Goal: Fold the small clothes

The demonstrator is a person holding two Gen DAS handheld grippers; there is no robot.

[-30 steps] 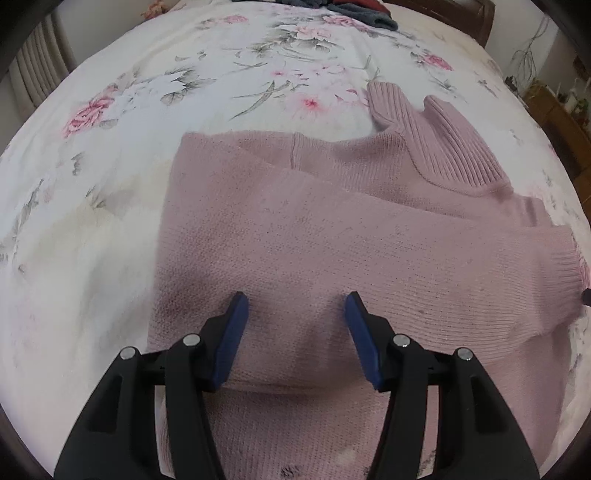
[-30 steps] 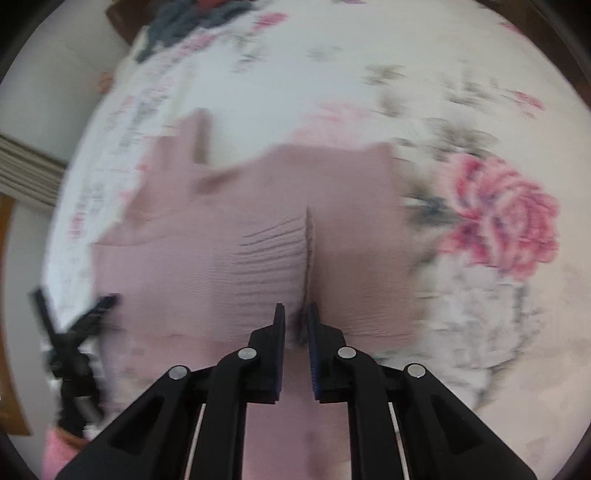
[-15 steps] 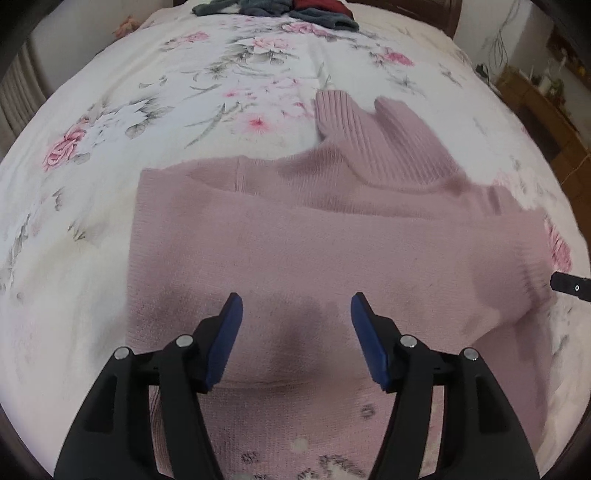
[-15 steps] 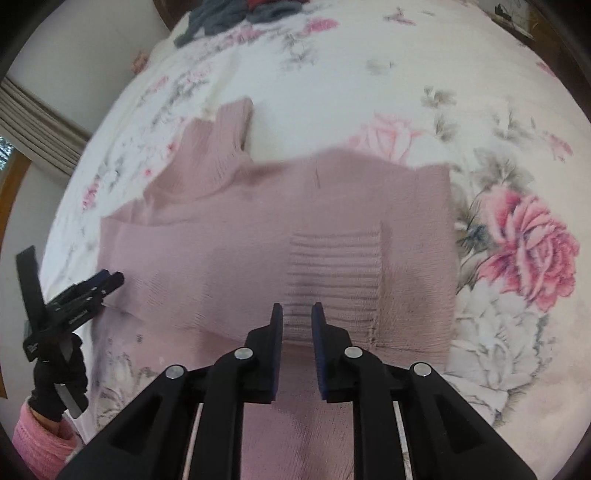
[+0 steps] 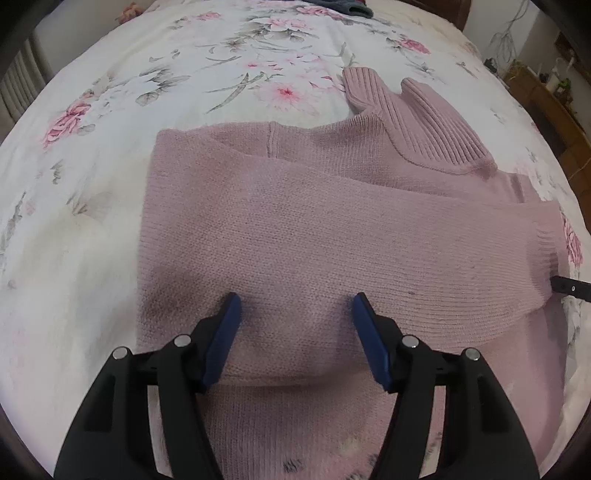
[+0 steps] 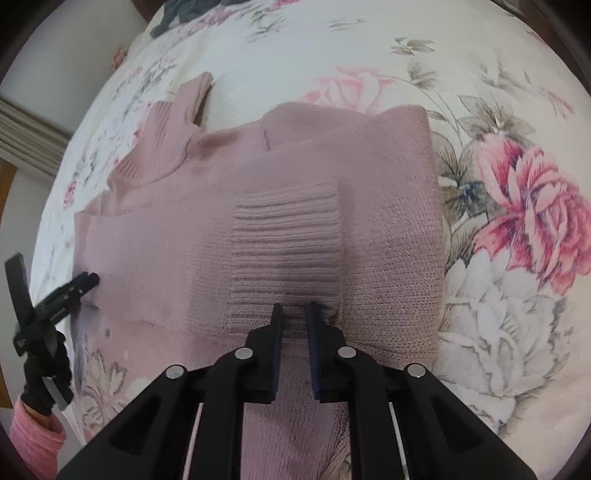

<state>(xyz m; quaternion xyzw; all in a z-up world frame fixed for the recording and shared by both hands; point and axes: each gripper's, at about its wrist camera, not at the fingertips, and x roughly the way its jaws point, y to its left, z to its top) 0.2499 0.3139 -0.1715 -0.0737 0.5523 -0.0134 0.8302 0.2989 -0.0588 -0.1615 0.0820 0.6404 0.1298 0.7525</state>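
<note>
Pink sweater half folded on the flowered bed

Left wrist view looks down over a pink knit sweater [image 5: 314,236] spread on a bed with a white floral bedspread [image 5: 110,110]. One sleeve [image 5: 369,258] is folded across the body, and its ribbed cuff ends toward the right side of this view. The ribbed turtleneck collar [image 5: 417,122] points toward the far end of the bed. The left tool [image 5: 297,314] hangs just above the folded sleeve with its two blue-padded fingers spread wide and nothing between them; their shadows fall on the knit below. At the right rim of this view a dark tip of the other tool pokes in beside the cuff.

From the right wrist view, the right tool [image 6: 295,314] sits low over the sweater [image 6: 391,258], its fingers drawn close with only a narrow gap. Knit shows in that gap, but whether the pads actually pinch the fabric cannot be told. A ribbed cuff [image 6: 288,243] lies flat on the body right ahead of the tips. The left tool [image 6: 83,282] shows at the left side, its tips at the sweater's edge, held by a black-gloved hand [image 6: 40,380] with a pink sleeve cuff [image 6: 33,439].

A heap of dark clothes [image 6: 184,11] lies at the far end of the bed. A wooden headboard [image 5: 443,9] sits beyond it, and wooden furniture [image 5: 550,110] stands off the bed's right side.
</note>
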